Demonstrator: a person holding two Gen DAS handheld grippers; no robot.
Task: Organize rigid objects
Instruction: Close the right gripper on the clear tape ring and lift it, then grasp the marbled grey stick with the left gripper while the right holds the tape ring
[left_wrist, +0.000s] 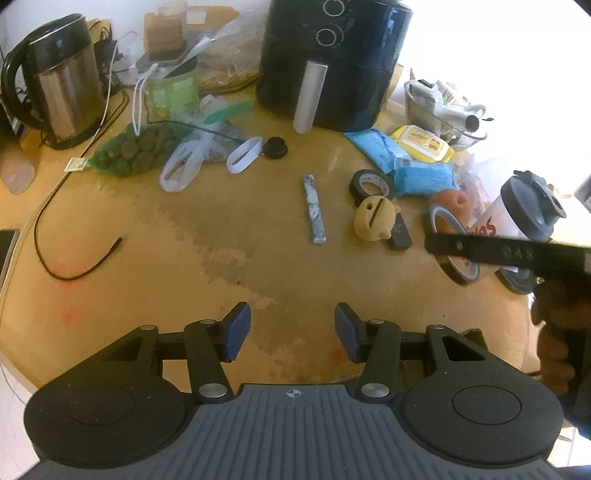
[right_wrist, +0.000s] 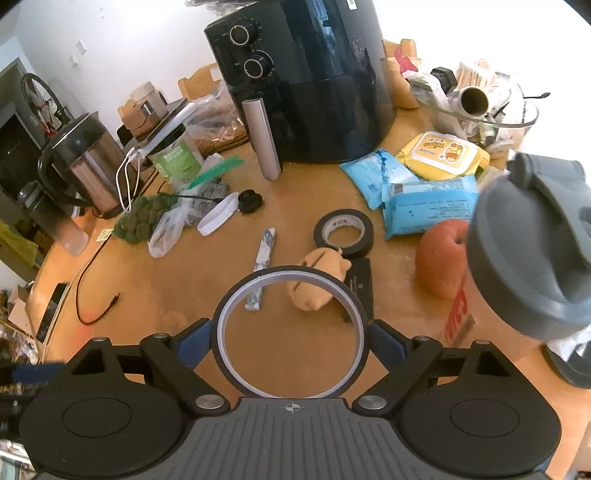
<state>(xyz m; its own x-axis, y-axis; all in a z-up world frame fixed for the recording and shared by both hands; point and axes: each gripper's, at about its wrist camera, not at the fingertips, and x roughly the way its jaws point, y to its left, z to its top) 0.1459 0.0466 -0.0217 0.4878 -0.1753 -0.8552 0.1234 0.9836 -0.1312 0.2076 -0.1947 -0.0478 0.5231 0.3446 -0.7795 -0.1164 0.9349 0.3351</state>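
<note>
Wooden table (left_wrist: 147, 280) bare centrally; left gripper (left_wrist: 292, 332) apart, right gripper (right_wrist: 290, 341) clamping tape ring (right_wrist: 236, 295).

Black air fryer (right_wrist: 306, 81) w/ silver handle at table's far edge. Table (left_wrist: 155, 280) tan, blotchy. Black tape roll (right_wrist: 343, 232), blue-white marbled stick (right_wrist: 263, 269), beige pig figure (right_wrist: 319, 278) mid-table. Yellow wipes pack (right_wrist: 443, 153), blue packs (right_wrist: 428, 205), red-orange apple (right_wrist: 441, 258) near right edge. Grey shaker lid (right_wrist: 532, 254).
</note>
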